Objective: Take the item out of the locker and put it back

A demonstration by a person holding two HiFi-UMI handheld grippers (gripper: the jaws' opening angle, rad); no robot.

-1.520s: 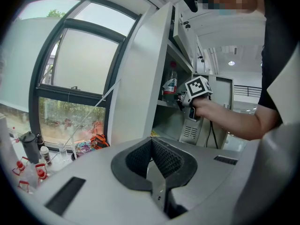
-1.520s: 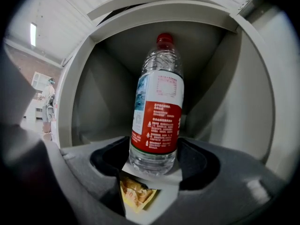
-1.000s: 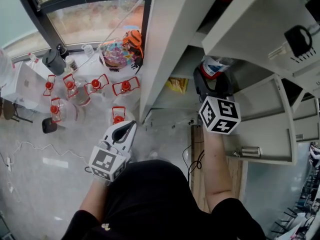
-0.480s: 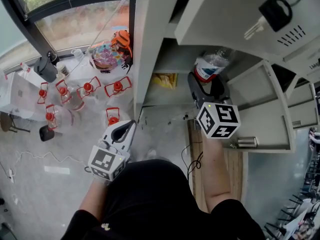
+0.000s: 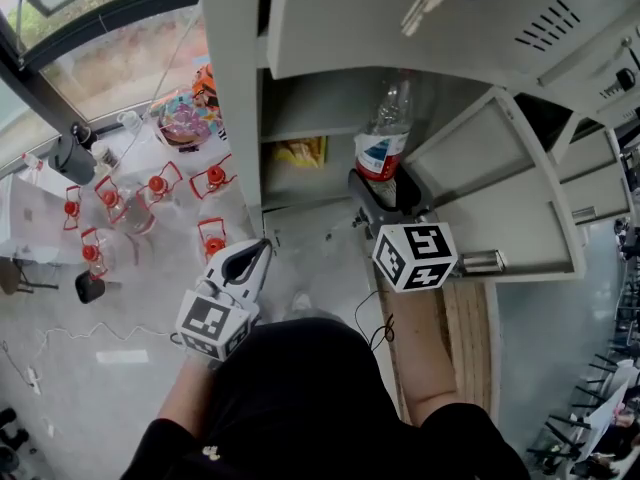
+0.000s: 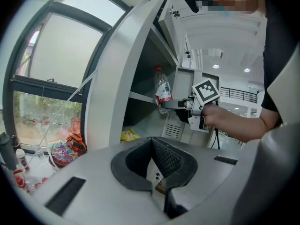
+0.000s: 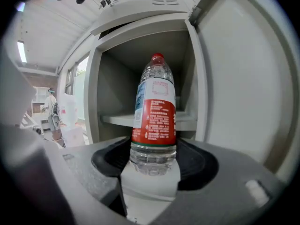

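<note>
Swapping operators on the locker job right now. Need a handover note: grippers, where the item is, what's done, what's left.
Right gripper: shut on the clear plastic water bottle with red label and red cap, gripped low on its body, bottle upright.
Left gripper: shut, empty, held low and away from the locker.
Bottle: at the mouth of the open grey metal locker compartment, in front of its shelf and apparently off it; door swung wide.
Done: bottle grasped and lifted.
Left: this moment doesn't show whether it is coming out or going back. Probably ends with standing it on the shelf and opening the jaws.
</note>
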